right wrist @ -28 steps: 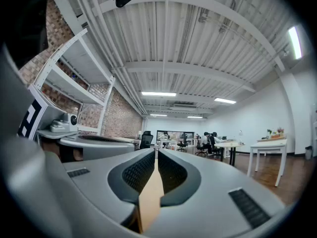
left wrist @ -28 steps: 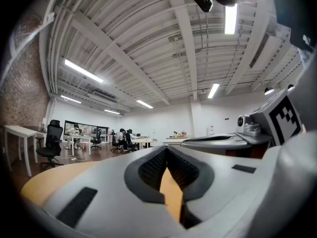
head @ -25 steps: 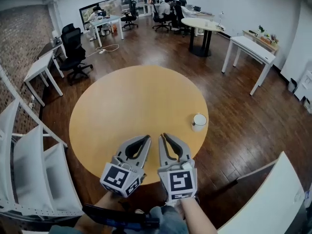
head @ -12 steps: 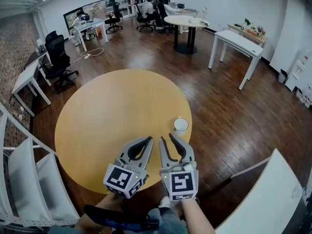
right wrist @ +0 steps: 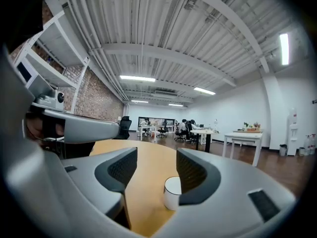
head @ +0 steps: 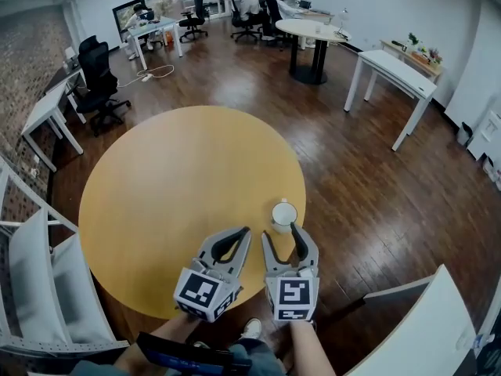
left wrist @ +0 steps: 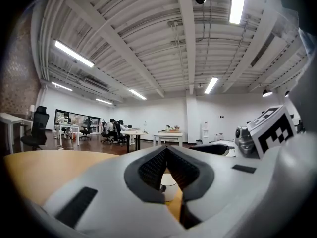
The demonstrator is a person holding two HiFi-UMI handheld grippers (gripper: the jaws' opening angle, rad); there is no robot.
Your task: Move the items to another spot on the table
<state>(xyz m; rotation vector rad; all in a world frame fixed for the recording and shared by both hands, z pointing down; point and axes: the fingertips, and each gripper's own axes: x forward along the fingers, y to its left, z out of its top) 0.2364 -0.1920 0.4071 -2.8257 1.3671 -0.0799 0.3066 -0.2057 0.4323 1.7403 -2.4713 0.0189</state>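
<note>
As its jaws have just been opening, the right claw [head: 282, 235] stands released just short of the white cup [head: 283, 212], with nothing yet between them; this is judged to be alignment for a grasp. The worktop [head: 172, 178] rim runs close beside the cup. The left claw [head: 241, 233], clenched and empty, idles near the cup.

The cup [head: 283, 214] stands on the desk [head: 172, 178] near its right edge; a shelf rack [head: 35, 269] stands left of the desk.

Blk office chair [head: 98, 75], wht desk [head: 396, 70], wood floor [head: 368, 194]
</note>
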